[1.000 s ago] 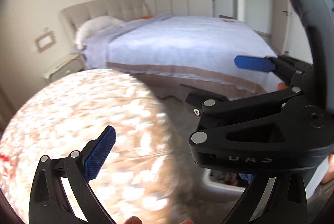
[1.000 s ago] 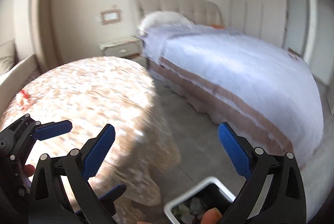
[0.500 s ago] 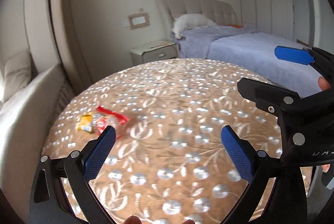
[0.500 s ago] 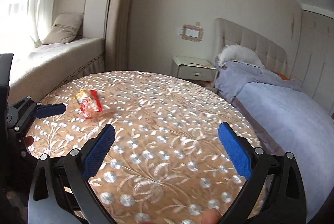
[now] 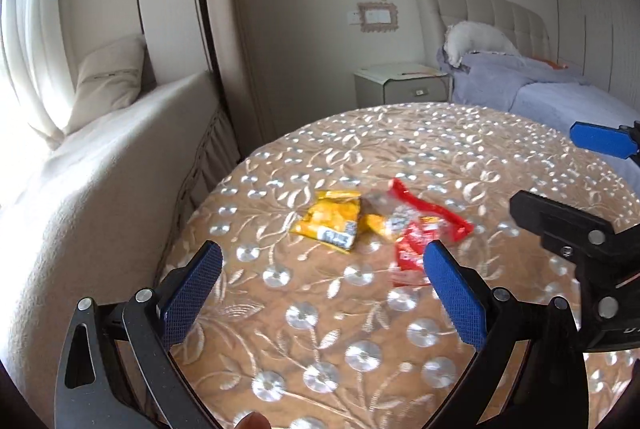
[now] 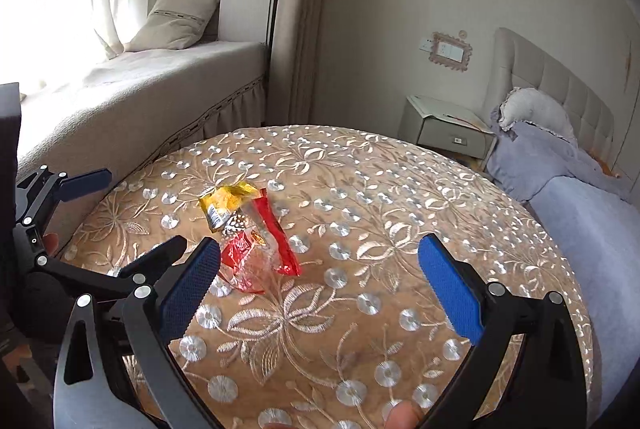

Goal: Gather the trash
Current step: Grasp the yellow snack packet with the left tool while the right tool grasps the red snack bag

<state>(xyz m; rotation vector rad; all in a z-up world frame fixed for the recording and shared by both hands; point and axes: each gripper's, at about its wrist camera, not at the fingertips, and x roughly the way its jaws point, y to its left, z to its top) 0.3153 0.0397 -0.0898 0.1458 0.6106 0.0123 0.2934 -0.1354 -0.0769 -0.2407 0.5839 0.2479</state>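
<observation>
Both grippers are wide open and empty. The left gripper (image 5: 322,295) is nearer: the yellow wrapper (image 5: 330,221) and red wrapper (image 5: 420,233) lie just ahead on the round table (image 5: 360,349), side by side across its jaws. Half a second ago they sat further off to the left

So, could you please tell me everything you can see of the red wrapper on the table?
The red wrapper is a crumpled, torn-open snack packet of glossy film, red with a clear, partly printed middle; one long red strip sticks out. It lies flat on the round embroidered tablecloth, toward the window-seat side, with one end touching or overlapping the yellow wrapper. Neither gripper touches it, though the left gripper is nearest.
</observation>
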